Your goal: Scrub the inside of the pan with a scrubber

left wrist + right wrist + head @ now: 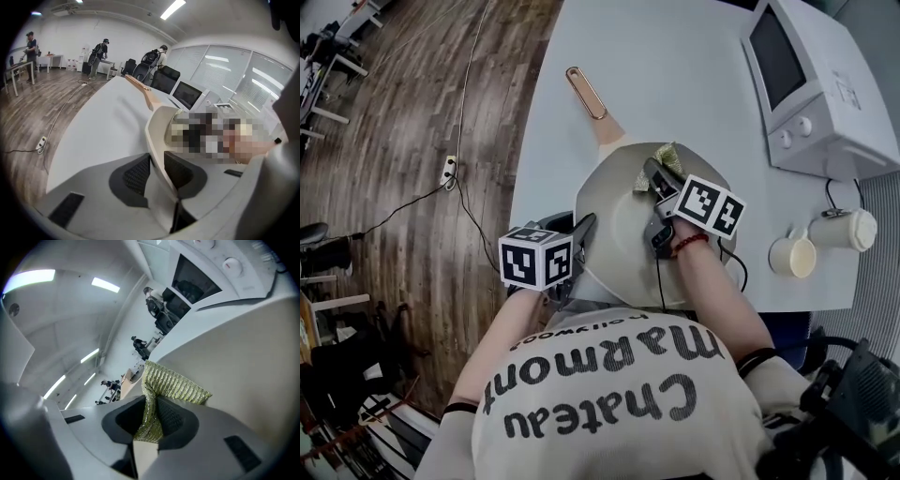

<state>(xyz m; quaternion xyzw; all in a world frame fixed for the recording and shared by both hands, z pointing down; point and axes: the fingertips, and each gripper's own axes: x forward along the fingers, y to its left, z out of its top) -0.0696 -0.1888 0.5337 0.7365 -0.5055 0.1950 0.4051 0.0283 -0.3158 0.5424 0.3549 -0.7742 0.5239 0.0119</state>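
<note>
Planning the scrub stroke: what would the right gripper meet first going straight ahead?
The right gripper, shut on the scrubber, would probably first meet the pan on its inner wall; depth unclear.

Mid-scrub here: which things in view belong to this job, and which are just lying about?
In the job: pan; scrubber; right tool, gripping the scrubber; left tool, on the pan's rim.
Lying about: microwave; cup; second cup; power strip on the floor.

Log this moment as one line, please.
left gripper: gripping pan rim | right gripper: holding scrubber inside pan | stage: scrubbing
</note>
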